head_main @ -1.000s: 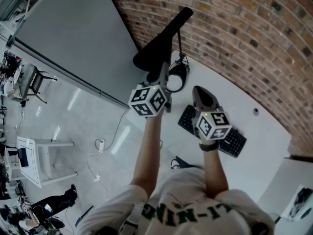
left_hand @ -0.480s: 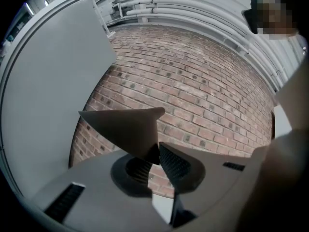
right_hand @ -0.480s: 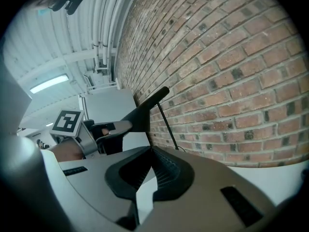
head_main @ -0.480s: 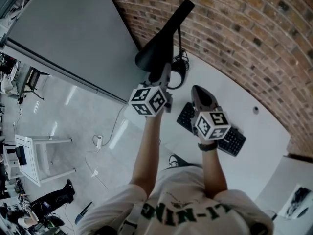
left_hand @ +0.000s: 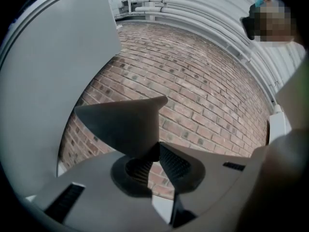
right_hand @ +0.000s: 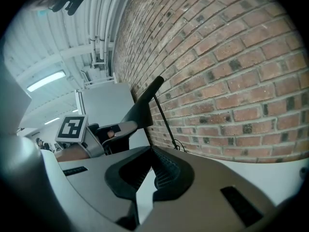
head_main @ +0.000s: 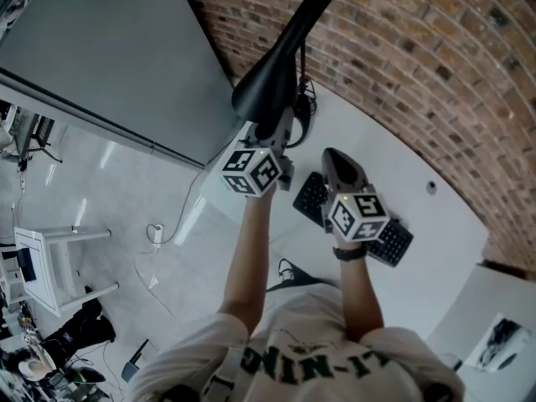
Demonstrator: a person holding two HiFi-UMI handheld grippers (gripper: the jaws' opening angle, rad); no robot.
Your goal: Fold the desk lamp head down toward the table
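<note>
Desk lamp head (head_main: 266, 82): a black cone above the far left corner of the white table (head_main: 435, 224), close to the brick wall (head_main: 419, 65) and beside a grey panel (head_main: 109, 48). It is tilted, the wide mouth low and nearer the person, the narrow neck high toward the wall. A thin black cord (head_main: 303, 69) runs down from it to the tabletop.

Left gripper (head_main: 275, 131): pinched on the lamp head at its lower rim. In the left gripper view the ribbed pads clamp the cone's edge (left_hand: 123, 122) between them, the gripper (left_hand: 153, 151) pointing about level.

Right gripper (head_main: 335, 156): just to the right of the left one, apart from the lamp, angled slightly down over the table. Its own view shows the jaws pressed together at the tips (right_hand: 151, 153), nothing between them, the lamp (right_hand: 142, 108) well ahead.

A black keyboard (head_main: 389, 243) lies on the table beneath the right gripper.
</note>
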